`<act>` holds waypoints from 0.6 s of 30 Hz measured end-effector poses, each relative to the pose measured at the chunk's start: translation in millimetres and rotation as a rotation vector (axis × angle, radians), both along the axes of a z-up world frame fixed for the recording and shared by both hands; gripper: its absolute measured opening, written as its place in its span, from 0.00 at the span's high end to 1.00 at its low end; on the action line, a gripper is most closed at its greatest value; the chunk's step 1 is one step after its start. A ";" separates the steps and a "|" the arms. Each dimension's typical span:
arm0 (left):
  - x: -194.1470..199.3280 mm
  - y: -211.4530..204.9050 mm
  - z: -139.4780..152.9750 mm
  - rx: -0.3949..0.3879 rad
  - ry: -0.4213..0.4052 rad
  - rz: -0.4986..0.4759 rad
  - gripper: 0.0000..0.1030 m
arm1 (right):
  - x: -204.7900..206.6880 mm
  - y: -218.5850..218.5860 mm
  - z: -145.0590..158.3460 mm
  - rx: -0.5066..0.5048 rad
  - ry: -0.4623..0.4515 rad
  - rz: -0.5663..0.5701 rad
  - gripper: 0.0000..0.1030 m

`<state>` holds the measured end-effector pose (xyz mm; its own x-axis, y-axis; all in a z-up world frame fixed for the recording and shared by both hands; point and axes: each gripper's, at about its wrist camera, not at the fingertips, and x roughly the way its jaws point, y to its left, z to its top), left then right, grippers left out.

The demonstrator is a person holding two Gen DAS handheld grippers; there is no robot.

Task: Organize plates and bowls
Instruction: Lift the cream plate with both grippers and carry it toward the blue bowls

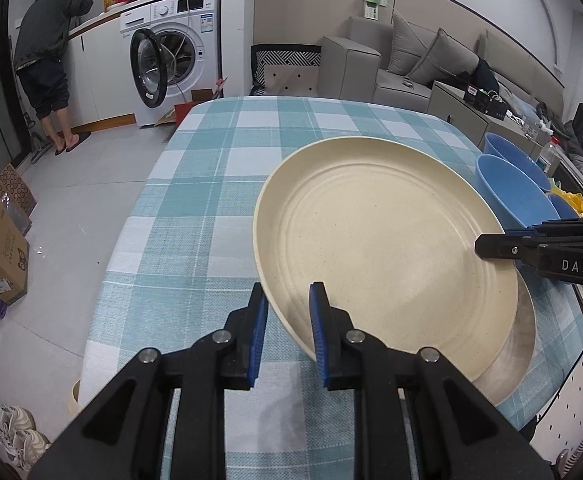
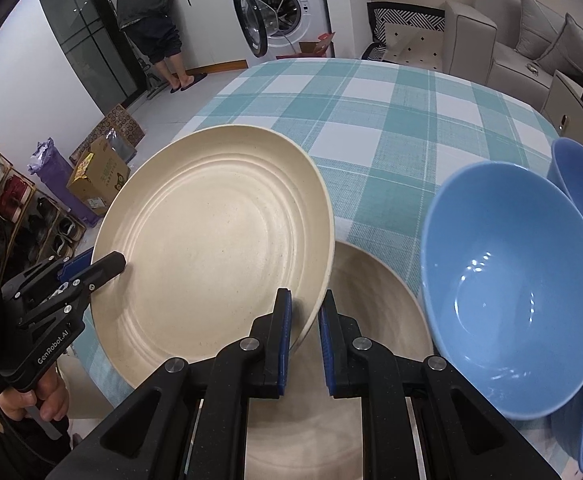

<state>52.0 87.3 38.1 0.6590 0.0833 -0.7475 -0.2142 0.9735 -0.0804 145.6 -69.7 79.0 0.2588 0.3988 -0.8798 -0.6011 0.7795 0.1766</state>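
Above the lower plate (image 2: pixel 375 300) I hold the top plate (image 2: pixel 211 240) tilted, left gripper (image 1: pixel 284 312) and right gripper (image 2: pixel 304 312) each clamped on opposite rims. Judged stiff, light, slick; rim holds suit. Bowls (image 2: pixel 511 280) sit just beside.

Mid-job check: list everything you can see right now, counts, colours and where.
upper plate: 1, cream, lifted and tilted over the lower plate, rim between both grippers' fingers
lower plate: 1, cream, flat on the table
bowls: at least 3, blue, clustered right of the plates
tablecloth: 1, teal-and-white check, covering the table
washing machine: 1, white, door open, background
left gripper: black, blue pads, on near rim
right gripper: black, blue pads, on opposite rim
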 end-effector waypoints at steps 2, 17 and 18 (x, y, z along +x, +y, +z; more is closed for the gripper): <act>-0.4 -4.6 -1.5 0.000 0.004 -0.010 0.82 | -2.5 -5.4 -1.0 -0.006 0.001 -0.004 0.87; -4.8 -32.7 -6.8 0.021 0.021 -0.073 0.81 | -21.6 -38.6 -5.2 -0.019 0.010 -0.033 0.86; -4.9 -34.0 -7.1 0.021 0.022 -0.076 0.81 | -23.1 -40.9 -5.5 -0.022 0.009 -0.034 0.86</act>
